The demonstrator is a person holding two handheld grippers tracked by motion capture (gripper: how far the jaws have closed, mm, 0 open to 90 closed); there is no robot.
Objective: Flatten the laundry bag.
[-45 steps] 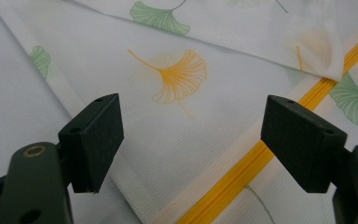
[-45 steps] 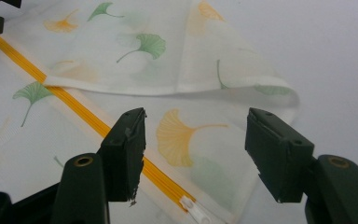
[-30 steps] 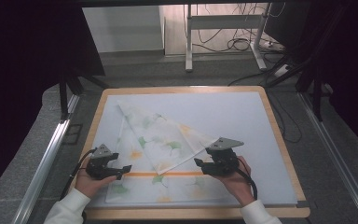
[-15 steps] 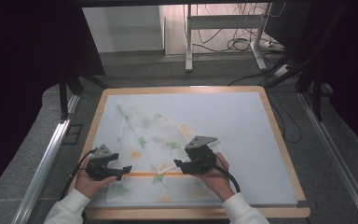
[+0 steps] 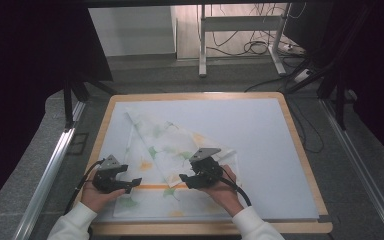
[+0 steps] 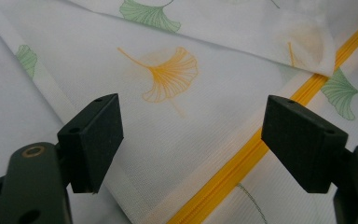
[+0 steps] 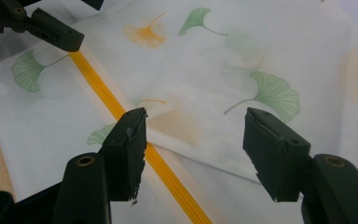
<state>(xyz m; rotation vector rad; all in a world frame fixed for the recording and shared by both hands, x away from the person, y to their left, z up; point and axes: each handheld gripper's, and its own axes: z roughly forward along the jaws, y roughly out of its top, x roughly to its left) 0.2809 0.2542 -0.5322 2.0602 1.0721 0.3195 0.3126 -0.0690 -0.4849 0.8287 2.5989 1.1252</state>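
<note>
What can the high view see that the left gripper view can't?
The high view alone takes in the whole table, the person's hands, the right tongs and the floor with cables behind. The left gripper view alone gives the close-up: an orange leaf print between the open jaws of the left tongs. Both show the white cloth with its orange stripe, and the left tongs over it.

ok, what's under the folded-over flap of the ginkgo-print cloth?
Under the flap lies the cloth's lower layer, on the white mat. The orange stripe runs up to the flap's corner; whether it continues beneath is hidden.
</note>
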